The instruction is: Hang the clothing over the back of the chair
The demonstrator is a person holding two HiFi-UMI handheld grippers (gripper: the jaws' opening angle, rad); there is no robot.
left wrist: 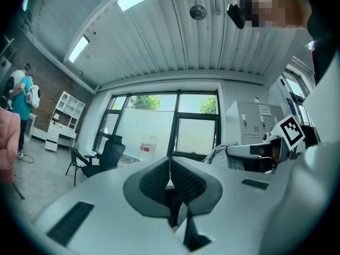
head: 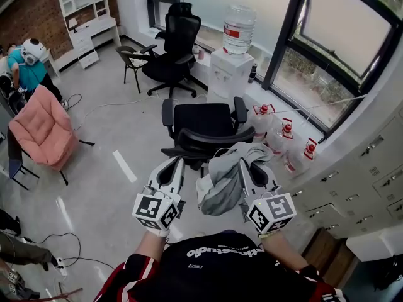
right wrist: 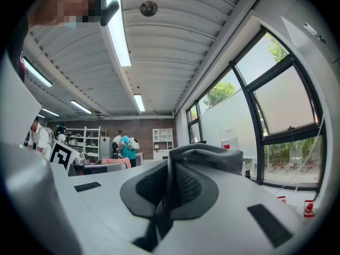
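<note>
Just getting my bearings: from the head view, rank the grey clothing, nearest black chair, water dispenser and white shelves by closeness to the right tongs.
1. Grey clothing, clamped in the right tongs.
2. Black chair, just ahead.
3. Water dispenser, beyond, by the window.
4. White shelves, far left corner.

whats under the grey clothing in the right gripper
The backrest of the black chair shows left of the grey clothing; its right end and the floor beneath are covered.
</note>
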